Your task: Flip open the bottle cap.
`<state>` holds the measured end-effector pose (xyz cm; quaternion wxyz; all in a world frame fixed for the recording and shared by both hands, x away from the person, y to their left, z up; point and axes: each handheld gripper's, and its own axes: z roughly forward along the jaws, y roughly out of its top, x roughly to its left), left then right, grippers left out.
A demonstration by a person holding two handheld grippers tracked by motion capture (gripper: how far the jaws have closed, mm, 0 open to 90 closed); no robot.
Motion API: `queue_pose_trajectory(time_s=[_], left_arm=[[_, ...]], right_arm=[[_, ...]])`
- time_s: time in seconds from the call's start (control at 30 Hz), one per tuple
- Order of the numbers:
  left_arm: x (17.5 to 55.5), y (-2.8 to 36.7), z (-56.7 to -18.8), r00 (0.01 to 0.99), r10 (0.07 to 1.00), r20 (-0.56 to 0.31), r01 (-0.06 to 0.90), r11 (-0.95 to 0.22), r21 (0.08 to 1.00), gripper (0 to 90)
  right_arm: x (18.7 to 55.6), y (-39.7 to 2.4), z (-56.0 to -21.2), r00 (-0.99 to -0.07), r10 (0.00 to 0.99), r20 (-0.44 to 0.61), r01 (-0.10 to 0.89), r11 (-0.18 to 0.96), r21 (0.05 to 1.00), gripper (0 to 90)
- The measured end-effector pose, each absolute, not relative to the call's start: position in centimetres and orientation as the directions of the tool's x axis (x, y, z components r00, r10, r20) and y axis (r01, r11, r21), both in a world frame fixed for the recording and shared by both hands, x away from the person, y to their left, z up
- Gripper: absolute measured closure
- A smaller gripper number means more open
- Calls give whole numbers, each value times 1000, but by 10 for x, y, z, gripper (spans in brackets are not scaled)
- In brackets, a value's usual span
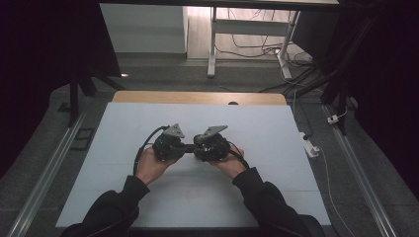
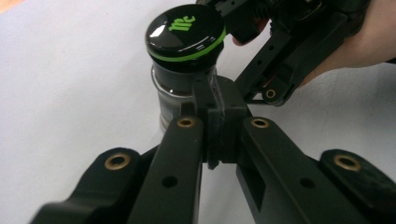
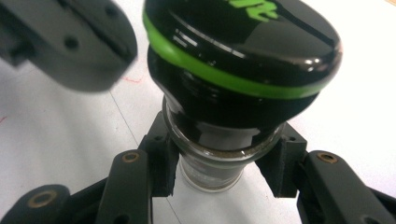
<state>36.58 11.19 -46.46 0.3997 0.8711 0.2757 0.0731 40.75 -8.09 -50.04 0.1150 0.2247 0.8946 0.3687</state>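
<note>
Right claw first: from my remote seat its own camera shows both pads pressed on the glass neck of the little jar, one pad at 9 o'clock of the neck and the other at 3, so it's clamped on the jar just under the cap. That black cap with the green ring sits straight above the grip, toward 12 o'clock in that view.

Left claw: its jaws are pulled right together, pads meeting with nothing pinched between them as far as I can see. The tips sit right up against the lower side of the jar, just below the cap; can't say for sure whether they actually touch the glass. At 2 o'clock from there I can see the other hand and its claw.

Zooming out to the high view, both claws meet near the middle of the white table, left claw at 9 o'clock of the right claw, jar tucked between them and hard to make out.
</note>
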Motion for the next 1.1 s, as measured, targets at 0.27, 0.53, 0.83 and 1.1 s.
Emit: queue_pose_trajectory(time_s=[0.27, 0.53, 0.83, 1.1], left_arm=[[366, 107, -464, 838, 536, -101, 421, -517, 745, 888], [367, 112, -458, 827, 549, -117, 429, -483, 763, 888], [369, 112, -457, 819, 564, -106, 431, -483, 762, 888], [373, 112, -452, 814, 571, -107, 432, -471, 769, 889]], right_arm=[[408, -81, -500, -872, 487, -38, 319, 626, 712, 525], [407, -81, -500, -872, 488, -40, 319, 628, 710, 525], [407, -81, -500, -871, 490, -39, 321, 627, 710, 525], [407, -81, -501, -867, 497, -29, 331, 619, 713, 526]])
